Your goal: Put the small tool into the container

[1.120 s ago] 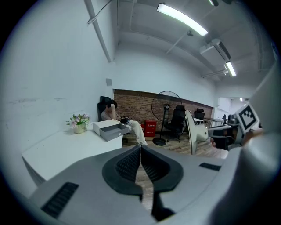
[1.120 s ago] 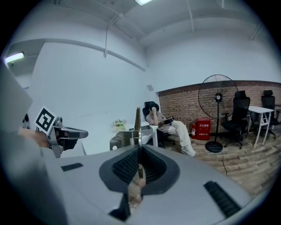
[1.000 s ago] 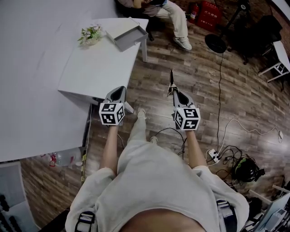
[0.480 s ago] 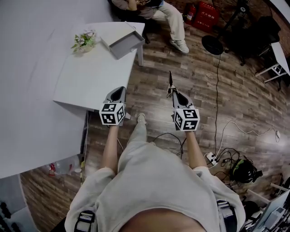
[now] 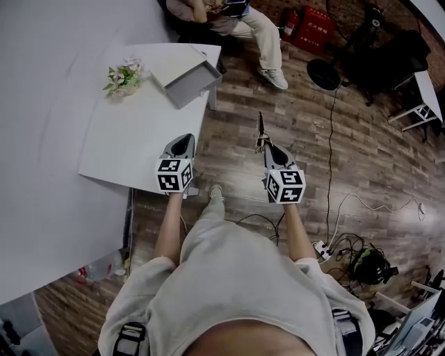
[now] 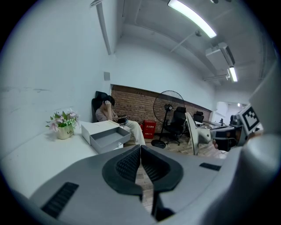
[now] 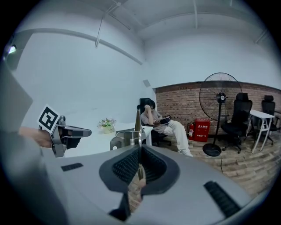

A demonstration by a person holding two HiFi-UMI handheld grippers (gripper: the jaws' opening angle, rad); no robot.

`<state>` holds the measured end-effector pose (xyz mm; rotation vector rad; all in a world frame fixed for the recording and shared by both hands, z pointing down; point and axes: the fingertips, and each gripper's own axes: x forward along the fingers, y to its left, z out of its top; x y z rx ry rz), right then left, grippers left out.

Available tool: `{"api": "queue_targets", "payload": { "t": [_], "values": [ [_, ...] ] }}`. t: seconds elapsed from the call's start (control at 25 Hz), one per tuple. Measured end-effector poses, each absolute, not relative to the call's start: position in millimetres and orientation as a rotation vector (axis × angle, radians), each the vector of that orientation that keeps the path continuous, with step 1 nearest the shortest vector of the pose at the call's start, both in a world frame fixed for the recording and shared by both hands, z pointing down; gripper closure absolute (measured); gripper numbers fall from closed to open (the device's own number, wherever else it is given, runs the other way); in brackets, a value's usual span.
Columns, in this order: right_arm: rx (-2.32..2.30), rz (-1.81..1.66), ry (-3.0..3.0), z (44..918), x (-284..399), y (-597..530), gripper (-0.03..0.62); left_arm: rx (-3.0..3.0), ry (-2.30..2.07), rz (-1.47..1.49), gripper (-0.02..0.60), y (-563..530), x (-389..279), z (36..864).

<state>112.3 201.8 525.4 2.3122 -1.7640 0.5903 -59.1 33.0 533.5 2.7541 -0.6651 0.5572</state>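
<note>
The white rectangular table (image 5: 125,139) has a broad bare top between its near edge and the grey open drawer-box (image 5: 188,82) at its far right corner. The box's tray opens upward with nothing over it. A small pot of pink and white flowers (image 5: 124,78) stands left of the box and apart from it. The white wall (image 5: 42,83) closes the left side. A seated person (image 5: 240,21) blocks the space just beyond the table's far end. To the right, the wood-plank floor (image 5: 292,132) lies open as far as the black round fan base (image 5: 324,73). A thin pointed metal tool (image 5: 261,128) juts ahead of the right gripper (image 5: 267,146), over the floor.
</note>
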Motion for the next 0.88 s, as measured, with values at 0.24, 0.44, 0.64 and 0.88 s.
{"api": "queue_targets", "payload": {
  "t": [0.24,0.44,0.64,0.88],
  "values": [
    [2.319,0.584,-1.744,522,133,156,0.591,2.745,-0.660,0.554,0.569,-19,-39,535],
    [2.324,0.566,-1.727,518,151,114,0.591,2.734,-0.646,0.550,0.569,-61,-21,540],
    [2.327,0.555,-1.702,517,167,77,0.591,2.725,-0.621,0.539,0.569,-97,-2,546],
    [2.317,0.554,-1.680,519,175,47,0.591,2.714,-0.592,0.536,0.569,-125,9,553]
  ]
}}
